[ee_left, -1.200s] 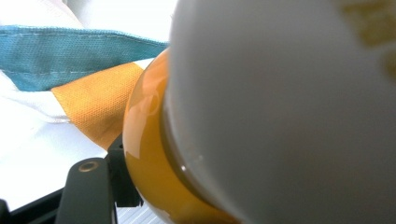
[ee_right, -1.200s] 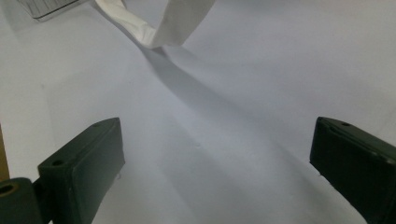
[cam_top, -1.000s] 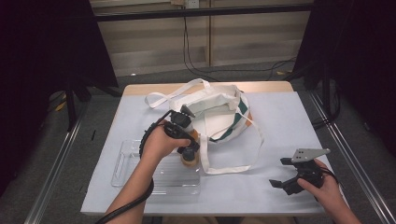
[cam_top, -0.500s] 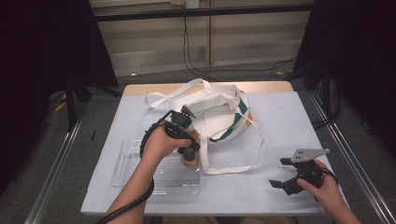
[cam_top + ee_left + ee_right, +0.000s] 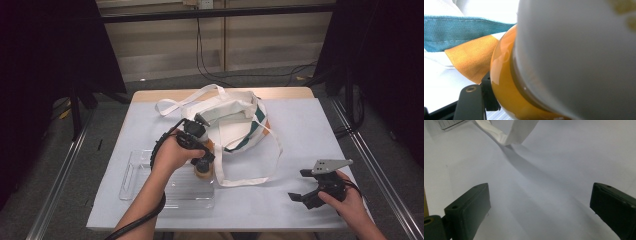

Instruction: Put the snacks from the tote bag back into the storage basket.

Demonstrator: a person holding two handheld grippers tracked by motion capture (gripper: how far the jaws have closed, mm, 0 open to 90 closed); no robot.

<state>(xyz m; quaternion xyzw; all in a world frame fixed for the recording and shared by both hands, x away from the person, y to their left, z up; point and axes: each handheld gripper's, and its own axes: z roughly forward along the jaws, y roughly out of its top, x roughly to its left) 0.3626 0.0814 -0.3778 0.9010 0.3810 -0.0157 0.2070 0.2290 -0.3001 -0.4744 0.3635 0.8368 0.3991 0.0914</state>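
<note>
An orange bottle with a white cap is clamped in my left gripper, which is shut on it. It hangs at the right end of a clear plastic tray, just in front of a white tote bag. The left gripper view has the bottle pressed close to the lens, one black jaw at its lower left, and the bag's teal and orange trim behind. My right gripper rests open at the front right of the table, nothing between its fingers.
The bag's long white strap loops forward over the white table cover, and its end lies ahead of my right gripper. A corner of the tray sits at the upper left of the right gripper view.
</note>
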